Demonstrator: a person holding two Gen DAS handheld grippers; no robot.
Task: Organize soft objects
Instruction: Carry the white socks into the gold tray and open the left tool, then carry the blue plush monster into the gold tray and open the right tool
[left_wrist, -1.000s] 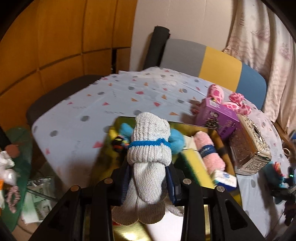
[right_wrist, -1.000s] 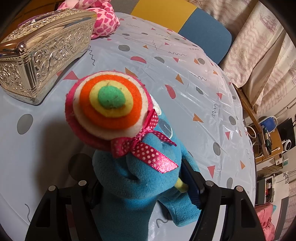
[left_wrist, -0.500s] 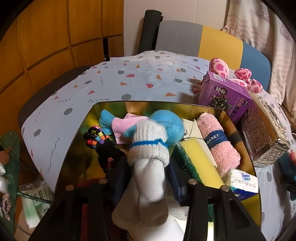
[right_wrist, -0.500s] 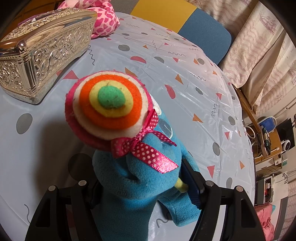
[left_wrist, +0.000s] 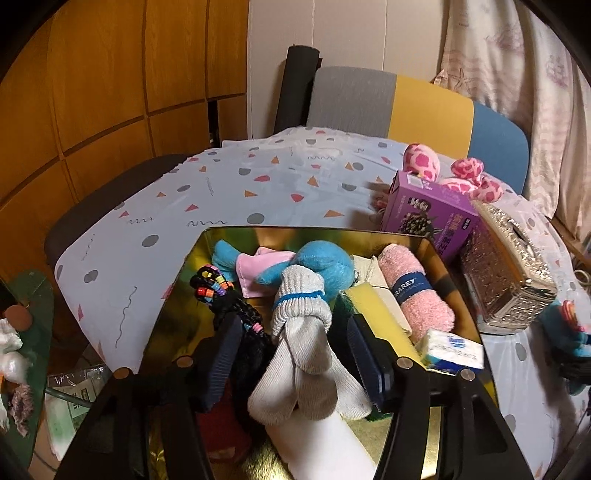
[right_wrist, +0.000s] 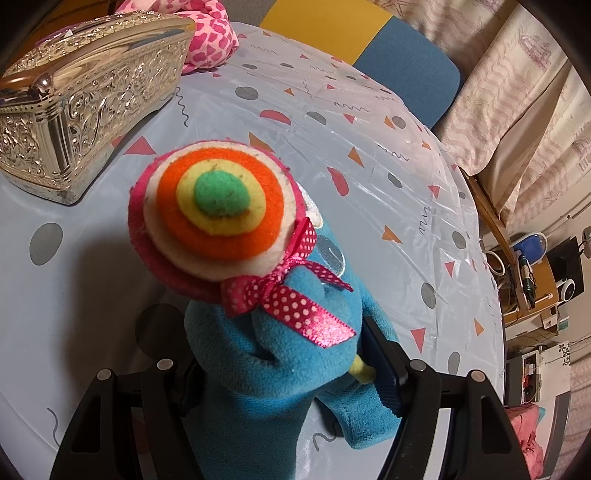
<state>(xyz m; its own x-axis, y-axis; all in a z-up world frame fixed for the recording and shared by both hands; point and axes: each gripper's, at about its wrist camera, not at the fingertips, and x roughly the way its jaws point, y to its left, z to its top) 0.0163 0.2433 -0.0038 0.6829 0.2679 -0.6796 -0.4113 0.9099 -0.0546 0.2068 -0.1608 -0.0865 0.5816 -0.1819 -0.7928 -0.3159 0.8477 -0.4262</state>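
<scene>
A purple box (left_wrist: 430, 218) stands past the tool, up and to its right. A shiny silver box (left_wrist: 509, 273) sits just beside it, further right. A chair back (left_wrist: 413, 110) in grey, yellow and blue is far ahead. Pale pink curtains (right_wrist: 517, 85) hang on the right. Brown wood panels (left_wrist: 110, 81) fill the left.

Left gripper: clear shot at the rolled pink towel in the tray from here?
Probably yes. The left gripper has just been opening, with the grey socks loose between its fingers. The rolled pink towel lies uncovered, up and to the right, past the yellow sponge.
</scene>
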